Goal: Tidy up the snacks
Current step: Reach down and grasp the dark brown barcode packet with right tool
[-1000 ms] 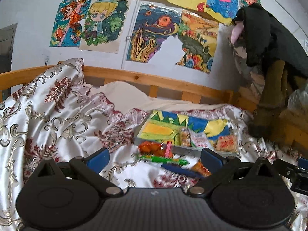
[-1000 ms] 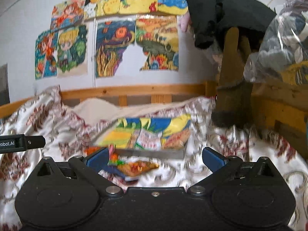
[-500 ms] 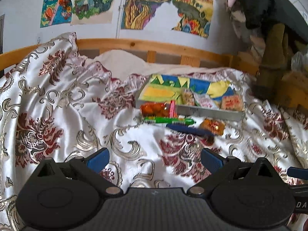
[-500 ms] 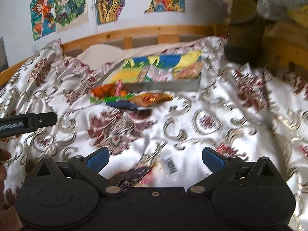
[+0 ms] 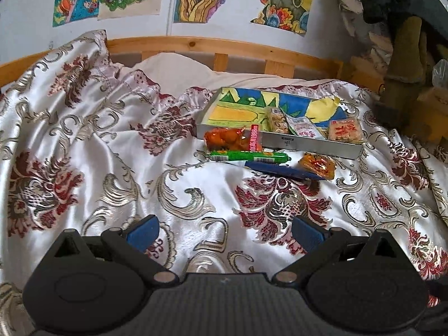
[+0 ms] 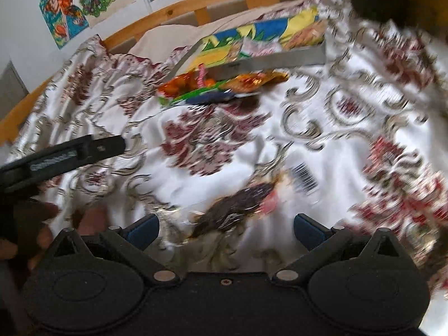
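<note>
Left wrist view: the left gripper (image 5: 224,231) hangs over the patterned bedspread (image 5: 92,151) with its jaws spread wide and nothing between them. Well ahead and a little to the right sits the shallow metal tray (image 5: 313,143), which already holds three packets along its near right side. Just in front of its near wall lie the loose snacks: an orange packet (image 5: 226,139), a green sausage stick (image 5: 249,156) lying crosswise to the gripper's line, a dark blue packet (image 5: 282,170) and a small amber packet (image 5: 317,165).

Right wrist view (badly smeared by motion): the right gripper (image 6: 225,228) is also spread apart and empty. A dark brown wrapper (image 6: 238,207) with a white barcode end lies on the bedspread just ahead of the jaws, its long axis slanting from near left to far right. The tray (image 6: 294,57) and the snack cluster are far beyond it. The left gripper's finger pokes in at the left edge.

The brown wrapper looks like the nearest snack, and the right gripper is much the closer to it; a grasp would likely go across its short side
</note>
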Tool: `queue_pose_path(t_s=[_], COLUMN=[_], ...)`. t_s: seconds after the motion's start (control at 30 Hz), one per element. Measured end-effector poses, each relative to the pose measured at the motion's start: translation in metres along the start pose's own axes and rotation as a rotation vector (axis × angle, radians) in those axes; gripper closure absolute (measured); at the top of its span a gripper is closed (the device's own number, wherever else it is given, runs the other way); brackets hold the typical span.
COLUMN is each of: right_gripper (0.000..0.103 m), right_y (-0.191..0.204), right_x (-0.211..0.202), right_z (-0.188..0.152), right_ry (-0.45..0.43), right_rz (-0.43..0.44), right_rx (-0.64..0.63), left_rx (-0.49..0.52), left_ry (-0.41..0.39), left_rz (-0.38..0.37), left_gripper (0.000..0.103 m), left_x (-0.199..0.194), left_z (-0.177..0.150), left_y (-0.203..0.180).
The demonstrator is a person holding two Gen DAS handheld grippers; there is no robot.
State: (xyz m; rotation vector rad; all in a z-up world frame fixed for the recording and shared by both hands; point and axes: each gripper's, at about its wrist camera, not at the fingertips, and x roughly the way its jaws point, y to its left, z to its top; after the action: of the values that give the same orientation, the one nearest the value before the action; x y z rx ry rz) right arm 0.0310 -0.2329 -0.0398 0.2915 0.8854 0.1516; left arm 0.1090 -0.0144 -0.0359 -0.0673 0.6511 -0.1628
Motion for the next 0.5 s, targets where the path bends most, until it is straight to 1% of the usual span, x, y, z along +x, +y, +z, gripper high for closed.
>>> queue_pose_path(t_s=[0.07,0.17,0.23,0.27,0.3,0.33,0.4,0.5], right_gripper=[0.008,0.014,0.023,0.025,0.03,0.038,0.048,0.054], right_y=[-0.001,-0.001,-0.003,-0.004,-0.004,-0.005,-0.006,-0.007], right_x=[0.002,0.006,0.01,0.012,0.014,0.017,0.02,0.025], right_z=[0.0,0.001,0.002,0.002,0.003,0.004,0.005,0.007], right_ry=[0.012,0.015,0.012,0.008,0.004,-0.001,-0.018,-0.032], right_rz=[0.035,0.038,0.029,0.022,0.015,0.008,-0.01,-0.009], right_rx=[0.024,0.032,0.043,0.048,0.05,0.049,0.045,0.043], left_rx=[-0.014,-0.036,-0.041,-0.041,-0.042,-0.044,-0.051,-0.062], left_ry=[0.016,0.035,0.036,0.036,0.037,0.037,0.039,0.042], left_rz=[-0.012,-0.015,-0.017,-0.016,-0.014,-0.013,-0.011,-0.009], left_gripper=[0.0,0.0,0.0,0.0,0.0,0.0,0.0,0.0], left_x=[0.005,0.011,0.013,0.014,0.015,0.015,0.016,0.017], left_z=[-0.001,-0.001,-0.002,-0.002,-0.001,-0.001,-0.001,-0.002], left_y=[0.0,0.002,0.002,0.002,0.003,0.003,0.004,0.006])
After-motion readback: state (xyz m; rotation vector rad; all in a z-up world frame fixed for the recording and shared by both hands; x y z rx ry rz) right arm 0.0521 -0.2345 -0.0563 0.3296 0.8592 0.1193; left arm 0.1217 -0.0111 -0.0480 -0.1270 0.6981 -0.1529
